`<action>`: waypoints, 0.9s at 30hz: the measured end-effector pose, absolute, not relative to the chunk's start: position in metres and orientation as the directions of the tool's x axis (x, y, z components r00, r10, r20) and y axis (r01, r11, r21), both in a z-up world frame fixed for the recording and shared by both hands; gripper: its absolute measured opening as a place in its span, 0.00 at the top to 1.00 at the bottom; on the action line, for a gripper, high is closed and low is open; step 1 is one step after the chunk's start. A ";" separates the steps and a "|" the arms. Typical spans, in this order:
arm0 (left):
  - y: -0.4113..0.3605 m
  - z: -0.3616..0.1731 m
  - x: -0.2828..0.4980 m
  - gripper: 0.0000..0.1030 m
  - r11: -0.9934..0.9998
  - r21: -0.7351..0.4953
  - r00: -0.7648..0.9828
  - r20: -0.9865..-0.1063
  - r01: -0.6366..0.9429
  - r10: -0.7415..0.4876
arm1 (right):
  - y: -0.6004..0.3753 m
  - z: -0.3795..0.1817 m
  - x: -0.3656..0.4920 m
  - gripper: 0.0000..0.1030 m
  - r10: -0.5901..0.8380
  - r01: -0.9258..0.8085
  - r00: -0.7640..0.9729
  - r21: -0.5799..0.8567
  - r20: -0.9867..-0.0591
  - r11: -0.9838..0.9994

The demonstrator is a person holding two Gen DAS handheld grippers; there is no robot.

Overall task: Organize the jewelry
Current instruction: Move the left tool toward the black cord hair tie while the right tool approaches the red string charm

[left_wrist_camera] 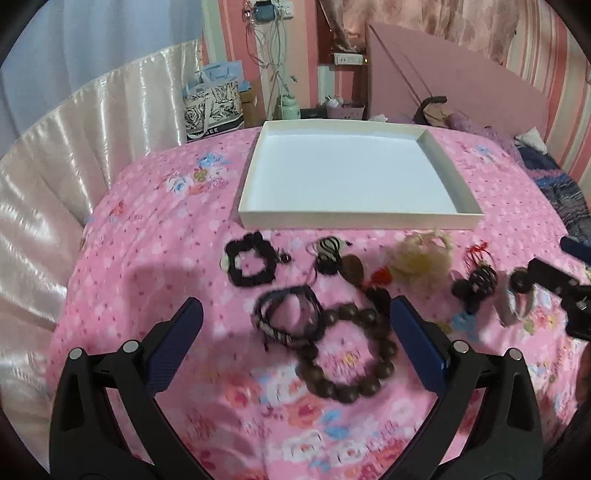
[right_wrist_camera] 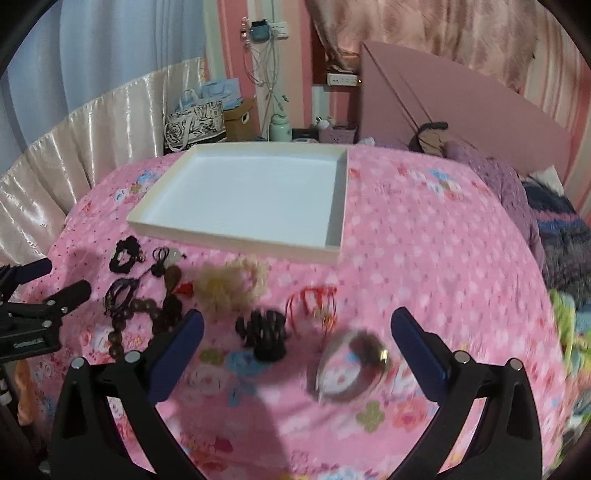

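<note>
Jewelry spread on a pink floral bedspread [left_wrist_camera: 122,266] before a white tray [left_wrist_camera: 354,218].
Left gripper [left_wrist_camera: 297,314] and right gripper [right_wrist_camera: 297,325] gape wide, holding nothing; a tote bag [left_wrist_camera: 212,110] reads "SEE".

Bed covered by a pink floral bedspread [left_wrist_camera: 155,229]; cream satin valance [left_wrist_camera: 74,155] along its left edge; pink headboard [left_wrist_camera: 461,85] at right; wall in pink and white stripes [left_wrist_camera: 554,92]; pale blue curtain [left_wrist_camera: 92,33] at left; patterned drape [right_wrist_camera: 424,33] above the headboard; power strip with hanging cables [left_wrist_camera: 269,14] on the wall; printed tote bag [left_wrist_camera: 212,107] on the floor.
</note>
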State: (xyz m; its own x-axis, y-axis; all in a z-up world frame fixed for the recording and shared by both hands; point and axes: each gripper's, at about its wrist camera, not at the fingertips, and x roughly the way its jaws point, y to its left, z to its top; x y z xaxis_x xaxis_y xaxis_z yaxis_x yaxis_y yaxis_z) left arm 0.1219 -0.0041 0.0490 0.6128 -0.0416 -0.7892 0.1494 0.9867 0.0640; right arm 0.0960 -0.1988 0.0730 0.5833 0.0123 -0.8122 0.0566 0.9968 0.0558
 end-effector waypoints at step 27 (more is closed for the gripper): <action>-0.016 -0.001 0.210 0.35 0.980 -0.054 0.414 -0.901 0.190 -0.130 | -0.221 0.012 0.164 0.31 -0.019 0.085 0.351 0.012 -0.936 0.996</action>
